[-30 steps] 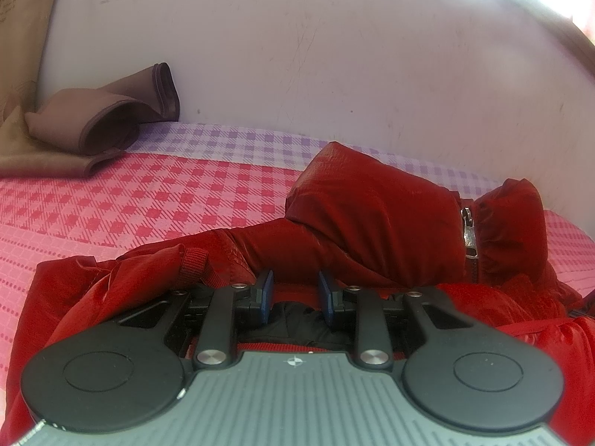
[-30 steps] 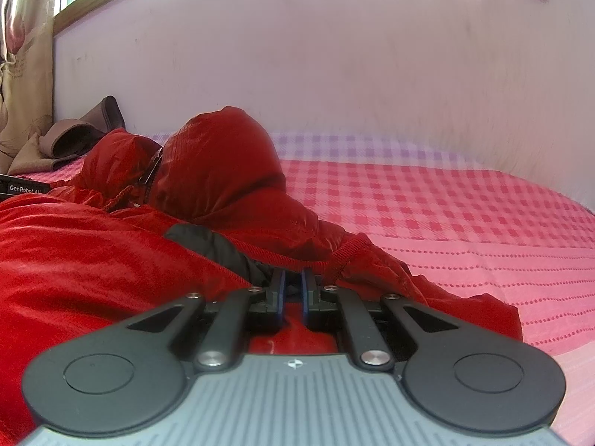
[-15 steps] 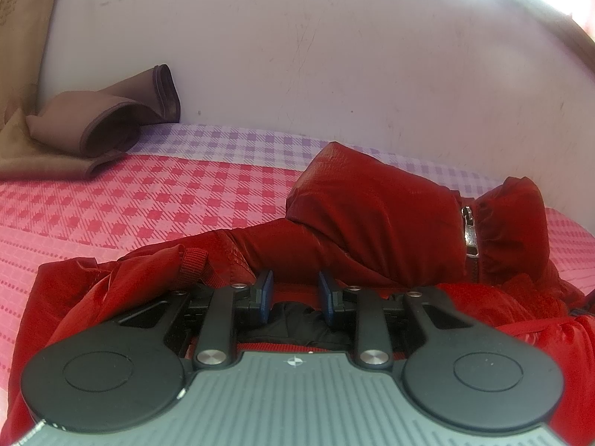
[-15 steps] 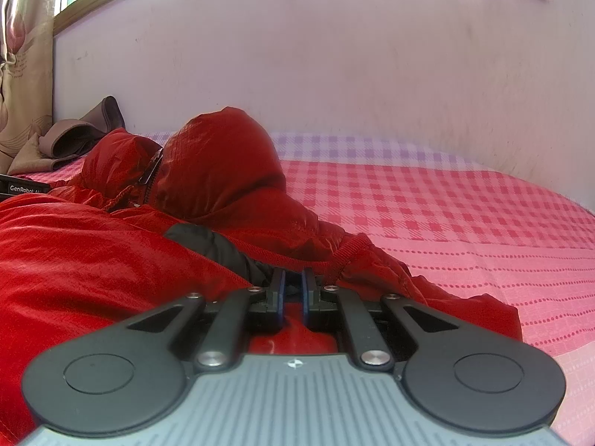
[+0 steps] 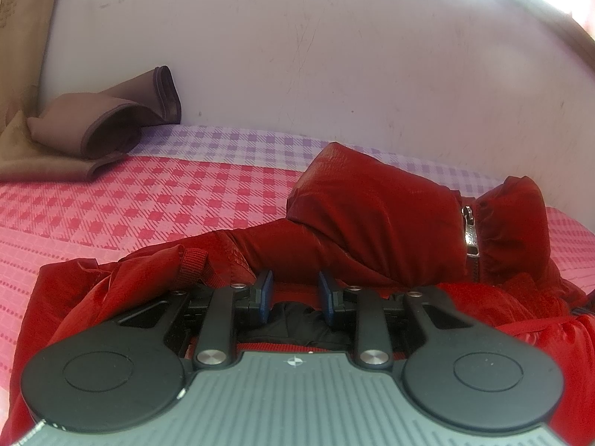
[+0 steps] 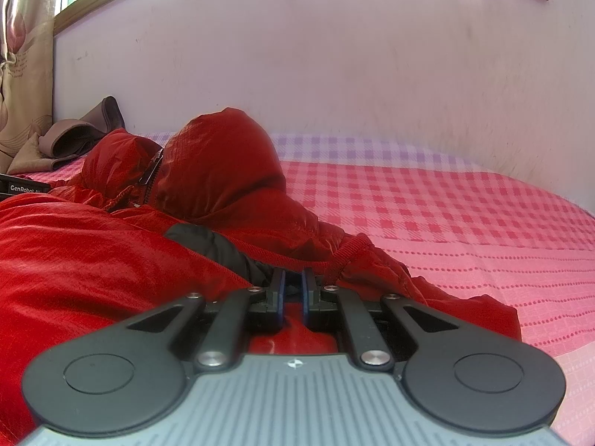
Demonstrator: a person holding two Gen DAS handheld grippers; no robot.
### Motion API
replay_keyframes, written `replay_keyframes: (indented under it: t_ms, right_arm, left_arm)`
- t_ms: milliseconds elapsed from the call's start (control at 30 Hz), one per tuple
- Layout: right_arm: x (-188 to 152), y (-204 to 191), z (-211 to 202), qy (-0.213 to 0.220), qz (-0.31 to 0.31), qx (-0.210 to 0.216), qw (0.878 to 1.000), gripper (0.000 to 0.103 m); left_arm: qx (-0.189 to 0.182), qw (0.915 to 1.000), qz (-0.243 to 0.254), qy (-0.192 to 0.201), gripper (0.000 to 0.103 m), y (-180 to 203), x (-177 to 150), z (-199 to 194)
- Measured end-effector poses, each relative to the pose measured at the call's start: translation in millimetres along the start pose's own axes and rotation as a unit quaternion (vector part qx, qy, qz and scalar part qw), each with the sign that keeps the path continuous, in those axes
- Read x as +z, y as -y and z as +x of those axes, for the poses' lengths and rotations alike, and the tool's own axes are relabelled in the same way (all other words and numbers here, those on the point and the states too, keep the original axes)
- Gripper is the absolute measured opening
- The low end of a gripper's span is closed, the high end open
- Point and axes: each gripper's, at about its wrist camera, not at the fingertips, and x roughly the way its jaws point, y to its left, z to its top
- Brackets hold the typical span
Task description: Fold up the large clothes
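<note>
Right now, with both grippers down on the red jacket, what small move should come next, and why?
Probably close the left gripper. Its jaws stand apart over the red jacket, whereas the right gripper looks nearly closed on a fold. With both holding, the jacket could be lifted evenly off the checked bedsheet.

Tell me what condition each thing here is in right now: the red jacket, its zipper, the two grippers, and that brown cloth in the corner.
Red jacket: lying crumpled on the checked bedsheet, hood up toward the wall.
Zipper: closed up at the collar, pull hanging down.
Left gripper: open, fabric between its fingers.
Right gripper: nearly closed, narrow gap, resting on the jacket.
Brown cloth: loosely folded, untouched by the wall.
</note>
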Motion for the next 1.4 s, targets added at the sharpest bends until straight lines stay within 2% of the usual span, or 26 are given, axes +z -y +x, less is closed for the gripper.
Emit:
replay_keyframes:
  t_ms: [933, 1067, 1133, 1167, 1200, 1233, 1267, 1300, 1400]
  right_arm:
    - [0.3, -4.6, -2.8, 0.005, -0.01, -0.016, 1.0, 0.007]
    - [0.3, -5.0, -2.9, 0.005, -0.01, -0.016, 1.0, 0.007]
    - [0.1, -5.7, -3.0, 0.004, -0.012, -0.018, 1.0, 0.007]
    - [0.1, -6.0, -2.8, 0.004, -0.014, -0.019, 1.0, 0.007]
    - [0.2, -6.0, -2.4, 0.003, -0.015, -0.02, 1.0, 0.007]
    - [0.1, -6.1, -2.3, 0.002, -0.015, -0.02, 1.0, 0.007]
    - [0.2, -5.9, -2.1, 0.002, -0.016, -0.021, 1.0, 0.007]
    - [0.2, -5.9, -1.9, 0.002, -0.016, -0.021, 1.0, 0.007]
    - [0.2, -7.2, -1.7, 0.003, -0.018, -0.024, 1.0, 0.007]
  left_arm:
    - [-0.001, 1.0, -0.001, 0.001, 0.032, -0.1, 0.1, 0.2]
    - [-0.003, 0.9999, 0.002, -0.012, 0.034, -0.8, 3.3, 0.9]
    - [-0.008, 0.9994, 0.012, -0.03, 0.038, -0.1, 10.9, -1.1]
    - [-0.012, 0.9992, 0.013, -0.036, 0.047, -0.5, 14.8, -4.5]
    - [-0.023, 0.9991, 0.007, -0.035, 0.063, -3.5, 19.3, -12.1]
    - [-0.032, 0.9991, 0.0, -0.027, 0.074, -6.1, 22.3, -21.1]
    - [-0.034, 0.9993, -0.003, -0.014, 0.094, -9.1, 25.1, -33.1]
    - [-0.032, 0.9995, 0.0, 0.0, 0.1, -11.7, 26.9, -45.7]
    - [-0.025, 0.9989, 0.038, 0.01, 0.102, -16.2, 28.4, -71.8]
